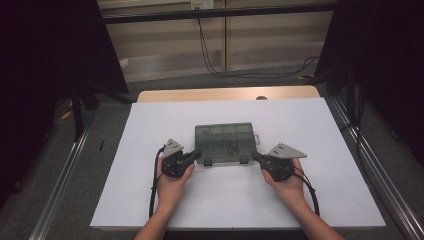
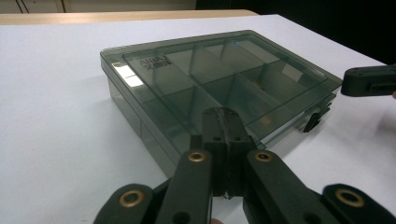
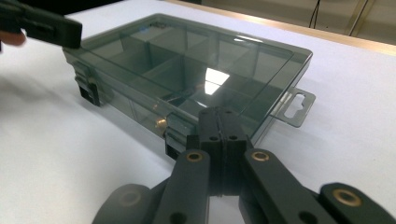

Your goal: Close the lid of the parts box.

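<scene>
A smoky see-through compartment box [image 1: 225, 143] lies closed on the white sheet, two dark latches on its near side. My left gripper [image 1: 197, 154] is shut and empty, its tip at the box's near left corner. My right gripper [image 1: 255, 156] is shut and empty too, at the near right corner. In the left gripper view the closed jaws [image 2: 224, 115] point over the box [image 2: 219, 79], and the other gripper's tip [image 2: 369, 80] shows at the right. In the right gripper view the shut jaws [image 3: 221, 114] point at the box [image 3: 187, 65] by a latch [image 3: 175, 135].
A white sheet [image 1: 150, 125] covers the wooden table [image 1: 225, 94]. The box has a hang tab [image 3: 295, 106] on one end and small metal parts inside. Black cables [image 1: 210, 55] hang beyond the table's far edge. Metal rails [image 1: 380, 170] run along both sides.
</scene>
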A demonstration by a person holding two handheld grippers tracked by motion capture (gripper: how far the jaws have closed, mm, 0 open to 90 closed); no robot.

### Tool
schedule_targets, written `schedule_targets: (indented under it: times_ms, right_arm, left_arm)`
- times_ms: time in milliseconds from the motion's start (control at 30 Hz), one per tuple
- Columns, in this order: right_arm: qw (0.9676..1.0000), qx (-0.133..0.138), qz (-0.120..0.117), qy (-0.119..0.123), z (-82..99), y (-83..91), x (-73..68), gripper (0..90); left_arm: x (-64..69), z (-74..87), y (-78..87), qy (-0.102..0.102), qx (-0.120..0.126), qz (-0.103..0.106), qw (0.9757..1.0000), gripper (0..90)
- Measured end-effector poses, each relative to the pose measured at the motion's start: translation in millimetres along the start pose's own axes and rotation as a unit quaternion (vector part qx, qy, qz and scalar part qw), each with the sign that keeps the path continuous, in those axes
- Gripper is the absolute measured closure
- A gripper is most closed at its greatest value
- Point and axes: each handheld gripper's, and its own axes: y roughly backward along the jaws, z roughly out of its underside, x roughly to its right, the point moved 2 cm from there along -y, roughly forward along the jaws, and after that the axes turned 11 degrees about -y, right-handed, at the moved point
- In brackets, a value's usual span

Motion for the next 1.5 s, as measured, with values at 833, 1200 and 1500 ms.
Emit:
schedule_targets:
  times_ms: [833,1200,1500]
  right_arm:
    - [0.9989,0.041,0.005,-0.020,-4.2,45.5,26.6,0.0]
    - [0.9987,0.042,0.023,-0.019,0.5,61.0,39.9,0.0]
    - [0.9983,0.039,0.038,-0.022,5.6,71.8,50.0,0.0]
  left_arm:
    - [2.2,-4.6,22.6,0.001,0.003,0.047,0.9989,0.0]
    - [-3.5,0.3,38.2,-0.005,0.010,0.034,0.9994,0.0]
    - [-10.6,7.7,54.4,-0.005,0.004,0.021,0.9997,0.0]
